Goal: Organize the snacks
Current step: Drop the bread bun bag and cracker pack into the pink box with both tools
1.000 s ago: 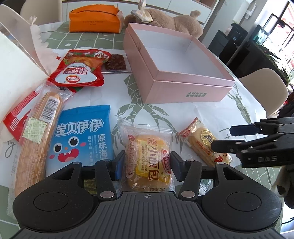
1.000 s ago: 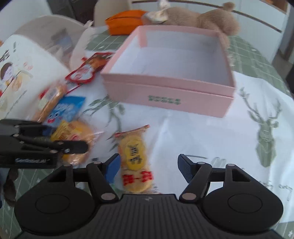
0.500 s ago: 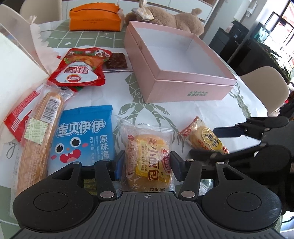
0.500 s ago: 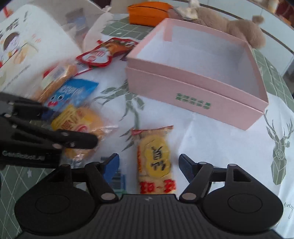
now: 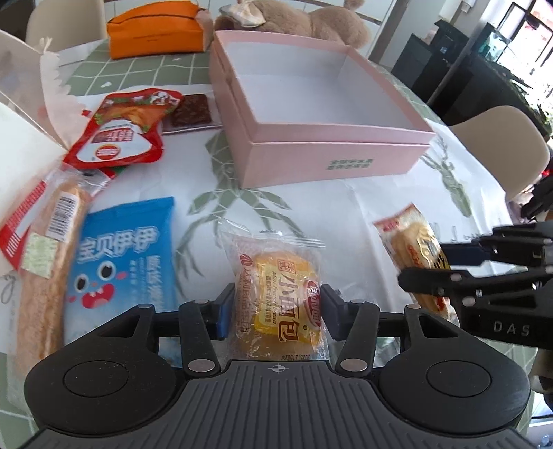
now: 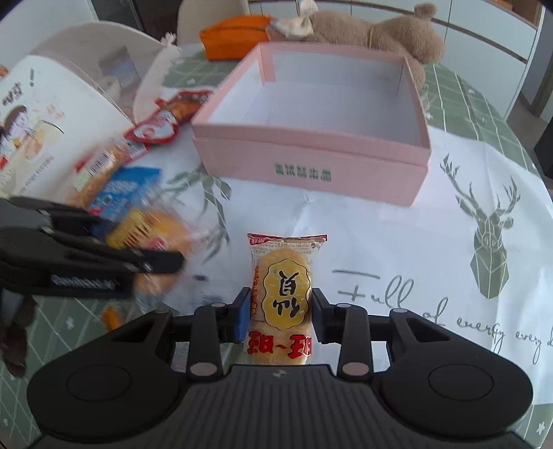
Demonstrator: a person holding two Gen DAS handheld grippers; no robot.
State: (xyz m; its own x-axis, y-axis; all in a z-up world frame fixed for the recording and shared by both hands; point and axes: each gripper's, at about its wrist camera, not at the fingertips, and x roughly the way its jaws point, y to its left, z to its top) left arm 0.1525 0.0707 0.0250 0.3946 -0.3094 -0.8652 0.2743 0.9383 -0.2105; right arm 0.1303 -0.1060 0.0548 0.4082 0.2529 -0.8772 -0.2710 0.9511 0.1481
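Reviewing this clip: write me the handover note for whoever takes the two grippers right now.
Left gripper: shut on the mini bread pack, pads against both sides.
Right gripper: shut on the rice cracker pack.
Pink box: open, nothing inside it yet, just ahead of both grippers.
On the tablecloth, left of the box: blue seaweed pack, long bread stick, red pouch, dark brown square snack.
Done: both packs gripped; whether they are off the table is unclear.
Left: drop both into the box, then fetch the other four.

Home dining table [image 6: 397, 238], plush toy [image 6: 387, 31]
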